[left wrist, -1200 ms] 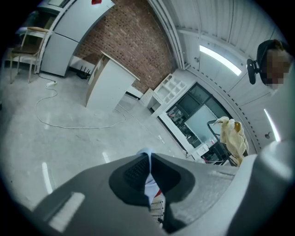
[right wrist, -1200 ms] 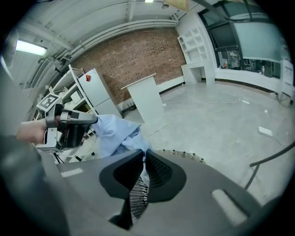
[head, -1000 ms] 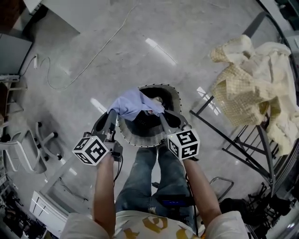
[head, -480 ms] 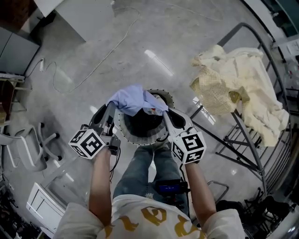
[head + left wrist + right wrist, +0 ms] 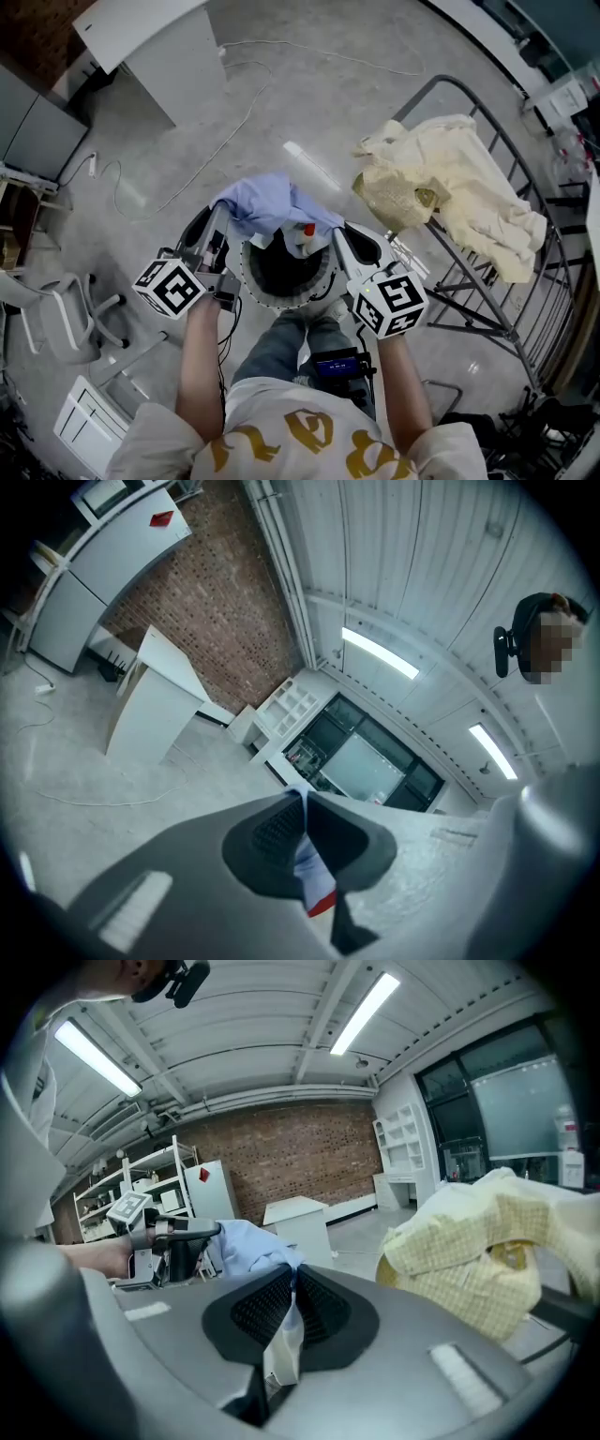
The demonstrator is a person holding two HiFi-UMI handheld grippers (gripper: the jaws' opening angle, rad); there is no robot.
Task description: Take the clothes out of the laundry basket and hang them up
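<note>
Two tools are clamped on one light blue cloth garment [image 5: 272,204], which hangs bunched between them above the far rim of the round, perforated, pale-walled laundry basket [image 5: 286,302]. Your left tool [image 5: 222,216] pinches the garment's left side. In the left gripper view its dark ribbed pads [image 5: 277,832] press together on a thin fold of pale blue and white fabric with a red patch at the bottom. Your right tool [image 5: 331,232] holds the right side. In the right gripper view its jaws are all but closed on a white strip of the cloth, with the blue bulk just beyond the tips and the left tool visible past it. The basket stands on the grey polished floor [image 5: 309,112] straight in front of your legs, its inside dark. To your right, near the basket, a grey metal drying rack [image 5: 424,95] carries crumpled cream and yellow-checked clothes [image 5: 441,183] draped over its top rails. A thin white cable [image 5: 234,131] trails across the floor toward the far left.
</note>
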